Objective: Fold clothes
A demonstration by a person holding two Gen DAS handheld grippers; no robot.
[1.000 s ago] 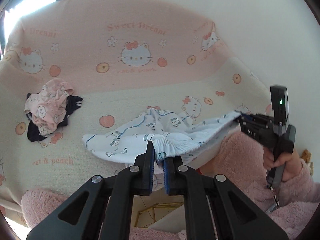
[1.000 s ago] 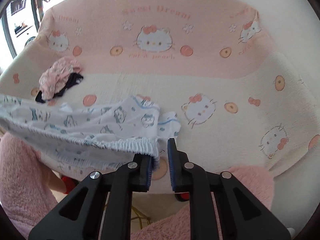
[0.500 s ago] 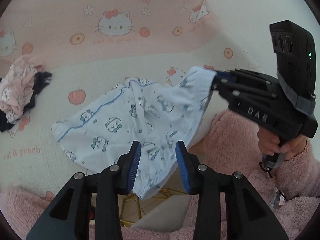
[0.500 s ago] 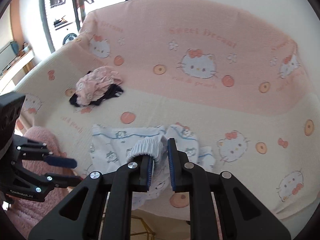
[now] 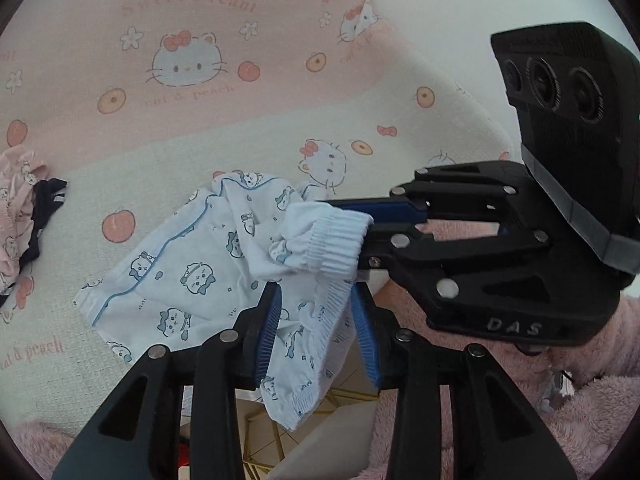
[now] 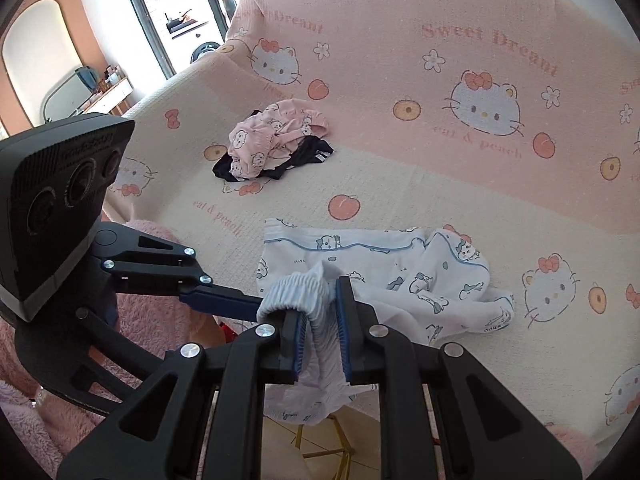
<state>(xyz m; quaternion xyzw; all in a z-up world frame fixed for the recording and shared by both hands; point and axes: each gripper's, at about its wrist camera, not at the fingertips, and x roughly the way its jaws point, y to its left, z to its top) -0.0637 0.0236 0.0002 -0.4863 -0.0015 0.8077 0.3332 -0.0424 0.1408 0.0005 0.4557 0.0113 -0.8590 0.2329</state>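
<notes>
Sofa cover | left gripper released | right gripper clenching shorts waistband | right view: window

Home living room, cartoon-cat sofa cover, washing machine behind

**Materials and surface finish, both wrist views**

Sofa cover: woven cloth with a fine waffle grain, matt, printed in pink and cream.

Printed shorts: thin, smooth cotton-like cloth, matt, softly creased; the waistband is ribbed and gathered elastic.

Garment pile, at 11 o'clock in the right wrist view: soft pink printed cloth over dark knit.

Left gripper and right gripper: matt black plastic links, slightly grainy, with bright, smooth metal rivets; the pads are blue, finely ridged and rubbery.

Sleeve: fluffy pink fleece, deep pile.

Floor, at 6 o'clock: glossy tile.
</notes>
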